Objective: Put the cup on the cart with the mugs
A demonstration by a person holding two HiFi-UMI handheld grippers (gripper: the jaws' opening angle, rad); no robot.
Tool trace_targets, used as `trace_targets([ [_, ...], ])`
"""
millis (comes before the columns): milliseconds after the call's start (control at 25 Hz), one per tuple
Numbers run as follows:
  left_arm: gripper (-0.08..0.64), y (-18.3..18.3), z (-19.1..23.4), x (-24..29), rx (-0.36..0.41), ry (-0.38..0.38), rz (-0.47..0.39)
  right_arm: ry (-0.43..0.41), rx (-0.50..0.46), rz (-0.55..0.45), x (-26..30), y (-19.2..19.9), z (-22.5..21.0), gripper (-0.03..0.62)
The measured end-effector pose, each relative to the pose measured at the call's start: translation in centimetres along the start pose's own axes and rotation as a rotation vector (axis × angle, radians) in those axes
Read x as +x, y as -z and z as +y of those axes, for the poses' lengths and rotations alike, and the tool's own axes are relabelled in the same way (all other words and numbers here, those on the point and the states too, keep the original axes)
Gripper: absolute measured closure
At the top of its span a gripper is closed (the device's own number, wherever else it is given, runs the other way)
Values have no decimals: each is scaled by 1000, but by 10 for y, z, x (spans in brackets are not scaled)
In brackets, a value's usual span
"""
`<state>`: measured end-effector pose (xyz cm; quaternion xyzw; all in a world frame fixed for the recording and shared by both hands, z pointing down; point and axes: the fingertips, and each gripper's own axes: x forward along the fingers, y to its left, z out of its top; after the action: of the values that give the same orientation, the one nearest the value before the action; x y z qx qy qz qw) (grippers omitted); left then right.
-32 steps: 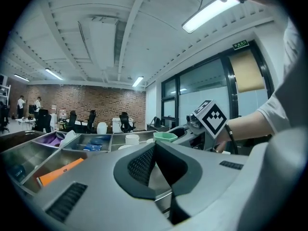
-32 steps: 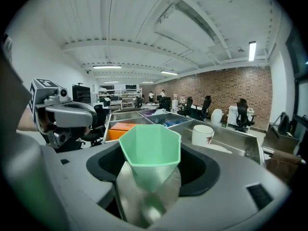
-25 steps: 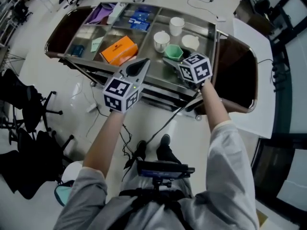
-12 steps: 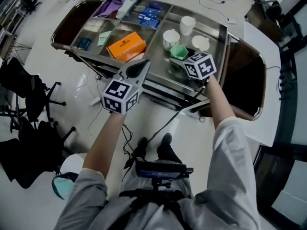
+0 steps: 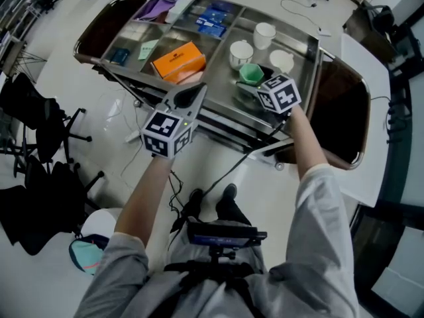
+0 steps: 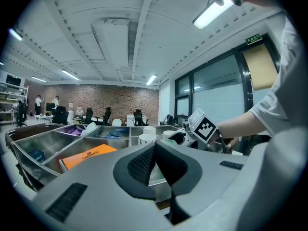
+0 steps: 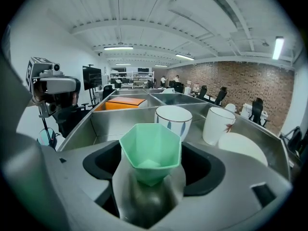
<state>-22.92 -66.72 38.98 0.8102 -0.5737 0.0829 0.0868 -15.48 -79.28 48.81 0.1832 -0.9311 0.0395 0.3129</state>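
A green six-sided cup (image 5: 250,73) stands upright on the steel floor of the cart's (image 5: 311,65) right bin, just in front of a white mug (image 5: 240,53). Two more white mugs (image 5: 264,34) (image 5: 281,59) stand behind it. My right gripper (image 5: 248,81) reaches into this bin. Its jaws have just been opening and stand on either side of the cup (image 7: 151,150) with a slim gap at each pad. My left gripper (image 5: 192,91) hovers before the cart's front edge, shut and empty, its tips (image 6: 155,150) meeting.
An orange box (image 5: 177,60) lies in the bin to the left. Blue packets (image 5: 212,20) and a purple cloth (image 5: 159,6) fill the far bins. Black office chairs (image 5: 40,131) stand left of me. Cables trail on the floor under the cart.
My right gripper has sunk a little with the green cup into the bin beside the mugs. The left gripper has hardly shifted.
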Motion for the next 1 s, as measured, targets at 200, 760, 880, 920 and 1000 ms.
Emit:
trace_targets([
  [200,561,-5,-4,-1,9,12,-7,26,-13,-17,-16,-13,-4,184],
  [760,562,-1,-12,-47,46,113,-15,215,133,-286,-155,-59,63,371],
  [880,561,14,-11,-66,41,128,-3,282,193,-341,-185,-47,92,473],
  [920,561,19,-10,-72,39,132,1,310,223,-355,-194,-41,101,509],
  [1000,562,30,-8,-86,35,139,8,369,290,-380,-208,-24,116,581],
])
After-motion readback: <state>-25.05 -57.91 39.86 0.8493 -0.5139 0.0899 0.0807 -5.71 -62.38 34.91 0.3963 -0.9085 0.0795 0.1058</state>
